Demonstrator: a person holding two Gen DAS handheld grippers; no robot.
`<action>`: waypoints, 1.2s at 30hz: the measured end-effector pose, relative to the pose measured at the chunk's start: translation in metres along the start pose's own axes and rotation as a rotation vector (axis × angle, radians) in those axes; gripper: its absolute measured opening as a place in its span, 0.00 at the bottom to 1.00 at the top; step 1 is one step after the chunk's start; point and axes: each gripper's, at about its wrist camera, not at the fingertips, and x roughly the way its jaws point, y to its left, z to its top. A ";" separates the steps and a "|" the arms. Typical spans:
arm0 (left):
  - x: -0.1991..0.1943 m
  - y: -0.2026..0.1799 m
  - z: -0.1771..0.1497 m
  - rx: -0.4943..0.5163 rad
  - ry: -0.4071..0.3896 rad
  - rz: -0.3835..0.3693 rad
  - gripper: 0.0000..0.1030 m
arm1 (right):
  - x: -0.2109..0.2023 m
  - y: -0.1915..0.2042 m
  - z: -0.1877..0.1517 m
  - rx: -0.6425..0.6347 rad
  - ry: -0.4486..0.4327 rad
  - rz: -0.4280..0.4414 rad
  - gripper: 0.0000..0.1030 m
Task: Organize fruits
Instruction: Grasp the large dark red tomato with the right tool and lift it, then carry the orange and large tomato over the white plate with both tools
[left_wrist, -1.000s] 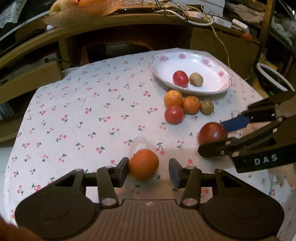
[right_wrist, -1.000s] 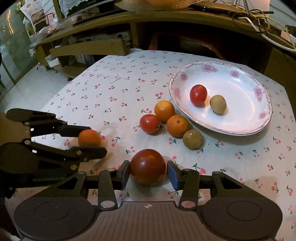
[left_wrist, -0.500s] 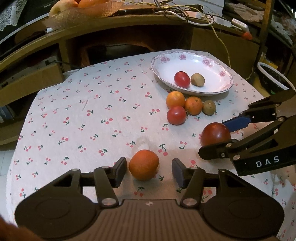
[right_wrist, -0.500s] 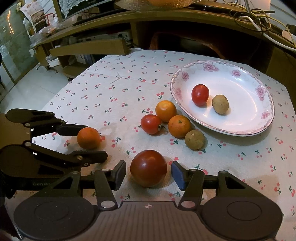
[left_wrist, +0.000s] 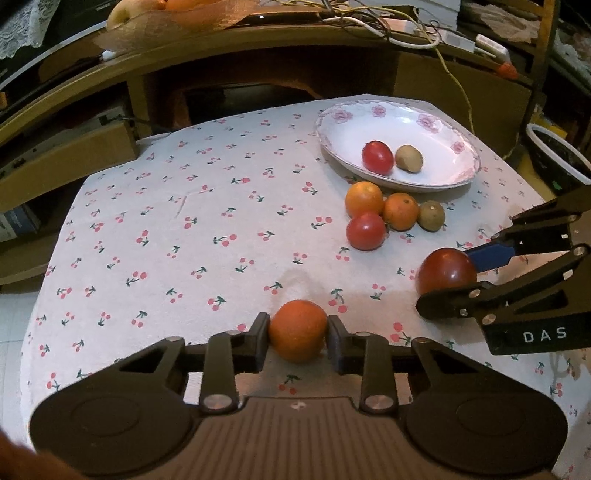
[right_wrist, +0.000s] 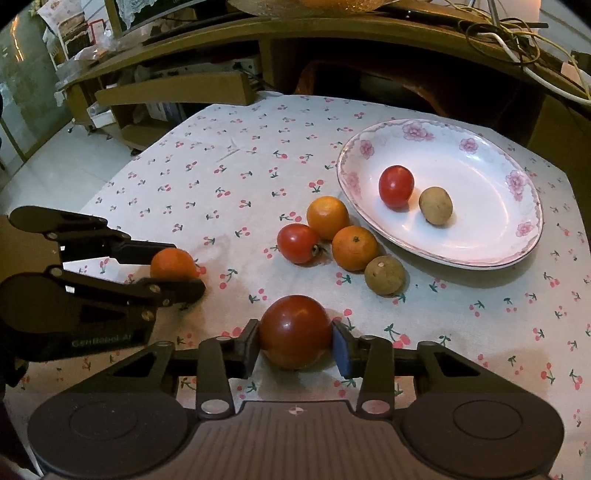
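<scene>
In the left wrist view an orange (left_wrist: 297, 341) rests on the cherry-print tablecloth between my left gripper's (left_wrist: 297, 328) fingers. Its jaws are closing and both pads touch the fruit. My right gripper (right_wrist: 295, 338) is closing too, with its pads against a dark red tomato (right_wrist: 294, 332) on the cloth. Each gripper shows from the side in the other's view: the right gripper (left_wrist: 448, 282) and the left gripper (right_wrist: 181, 267). A flowered white plate (right_wrist: 517, 251) at the back right holds a red tomato (right_wrist: 396, 186) and a brown fruit (right_wrist: 436, 205).
Beside the plate's near rim lie two oranges (right_wrist: 328, 217), a red tomato (right_wrist: 297, 243) and a brown fruit (right_wrist: 384, 275). A wooden shelf unit (left_wrist: 258, 48) with cables stands behind the table. A white-rimmed basket (left_wrist: 554, 162) sits off the table's right edge.
Both grippers' jaws stood wider half a second ago, clear of the fruit. They have since closed in until the pads touch the orange and the dark tomato. Neither hand has shifted.
</scene>
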 end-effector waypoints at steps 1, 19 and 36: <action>0.000 -0.001 0.000 0.002 0.000 -0.004 0.37 | 0.000 0.001 0.000 -0.002 0.001 -0.003 0.39; -0.005 -0.029 0.025 0.036 -0.037 -0.029 0.36 | -0.016 -0.008 0.000 0.033 -0.033 -0.018 0.39; -0.009 -0.050 0.071 0.052 -0.122 -0.026 0.34 | -0.040 -0.035 0.013 0.107 -0.123 -0.067 0.40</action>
